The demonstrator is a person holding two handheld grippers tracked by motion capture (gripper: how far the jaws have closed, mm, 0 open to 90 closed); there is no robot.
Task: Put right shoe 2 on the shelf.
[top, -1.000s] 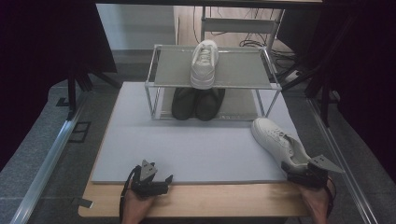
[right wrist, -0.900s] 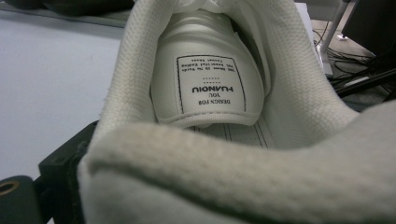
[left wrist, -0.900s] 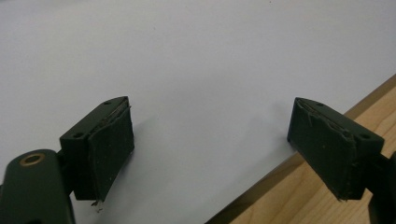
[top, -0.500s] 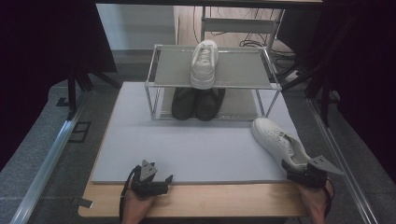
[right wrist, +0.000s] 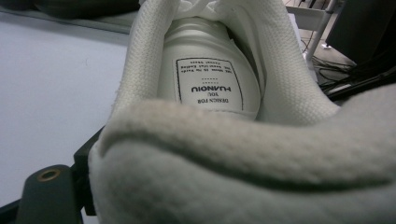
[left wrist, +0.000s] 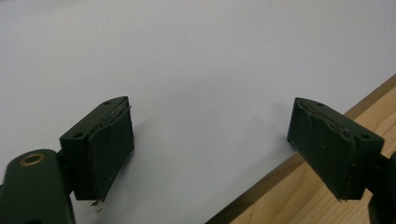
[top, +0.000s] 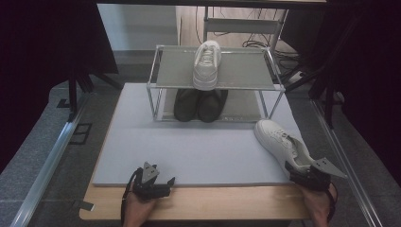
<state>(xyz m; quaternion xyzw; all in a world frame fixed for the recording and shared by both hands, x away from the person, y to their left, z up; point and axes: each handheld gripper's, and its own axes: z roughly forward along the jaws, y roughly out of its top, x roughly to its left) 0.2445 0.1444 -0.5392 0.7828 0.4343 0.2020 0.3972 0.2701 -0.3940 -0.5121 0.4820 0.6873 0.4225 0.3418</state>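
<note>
Left tool (top: pixel 158 182) rests at the near edge of the desk (top: pixel 213 203), where bare wood meets the grey mat (top: pixel 189 146). In the left gripper view its pads (left wrist: pixel 109 149) stand wide apart with nothing between them, only mat behind.

Right tool (top: pixel 302 172) sits at the heel of the loose white sneaker (top: pixel 281 142), which lies on the mat's near right corner, toe pointing away toward the rack. In the right gripper view the padded heel collar (right wrist: pixel 243 163) sits between the jaws, one black jaw visible low at left beside it. The jaws have just been closing around the collar and are still fairly wide; I cannot tell whether the pads press on it yet.

Judgement on handling: the sneaker looks light, with a soft, compressible collar and a stiffer sole. The heel collar is the sensible place to take hold; expect the toe to droop if lifted from there, and the padding to give before the grip firms.

Farther off: metal shoe rack (top: pixel 156 85), its matching white sneaker (top: pixel 206 64) on the top shelf, a dark pair (top: pixel 198 105) below.
</note>
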